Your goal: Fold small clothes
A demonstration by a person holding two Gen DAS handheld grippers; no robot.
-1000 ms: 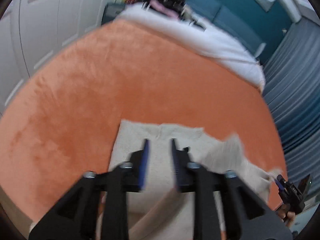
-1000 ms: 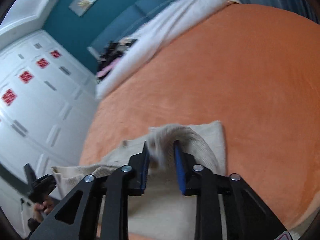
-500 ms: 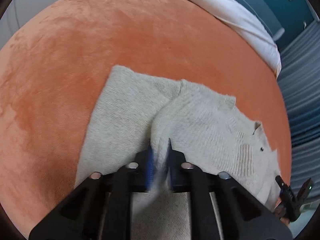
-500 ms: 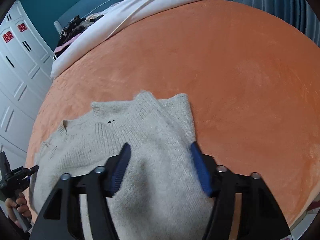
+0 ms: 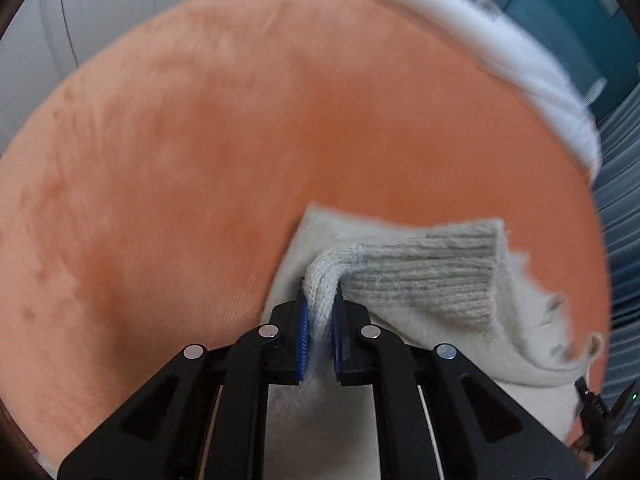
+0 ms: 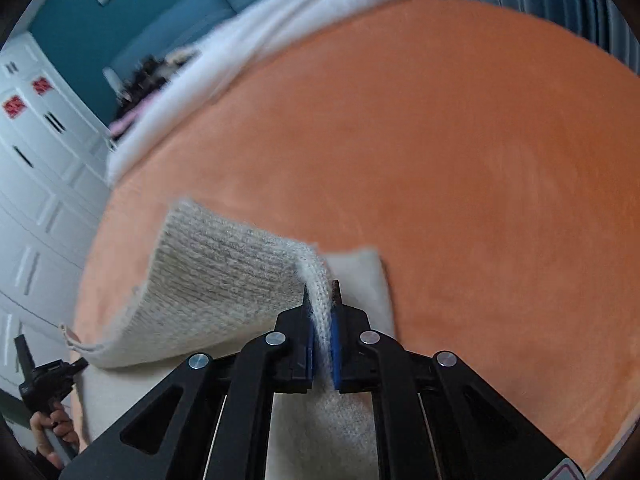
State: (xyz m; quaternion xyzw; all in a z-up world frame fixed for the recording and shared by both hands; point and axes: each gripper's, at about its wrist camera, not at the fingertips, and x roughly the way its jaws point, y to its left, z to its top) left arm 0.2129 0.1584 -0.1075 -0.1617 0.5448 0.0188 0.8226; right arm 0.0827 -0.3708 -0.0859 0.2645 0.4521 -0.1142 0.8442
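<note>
A cream knitted sweater point(image 5: 420, 280) lies on the orange blanket point(image 5: 200, 160). My left gripper point(image 5: 320, 294) is shut on a pinched fold of its ribbed edge, which rises off the blanket. In the right wrist view the same sweater point(image 6: 224, 276) hangs in a raised flap, and my right gripper point(image 6: 322, 290) is shut on the other end of that edge. The lifted ribbed strip stretches between the two grippers. The right gripper point(image 5: 600, 416) shows at the lower right of the left wrist view. The left gripper point(image 6: 44, 372) and a hand point(image 6: 52, 432) show at the lower left of the right wrist view.
The orange blanket point(image 6: 460, 160) covers a bed, with a white duvet point(image 5: 520, 60) bunched along its far side. White wardrobe doors point(image 6: 32, 200) stand to the left, a teal wall point(image 6: 160, 8) behind and grey-blue curtains point(image 5: 620, 240) to the right.
Half a second ago the sweater lay flat and the right jaws stood wide apart. Now both grippers are shut on its ribbed edge, which is lifted off the blanket.
</note>
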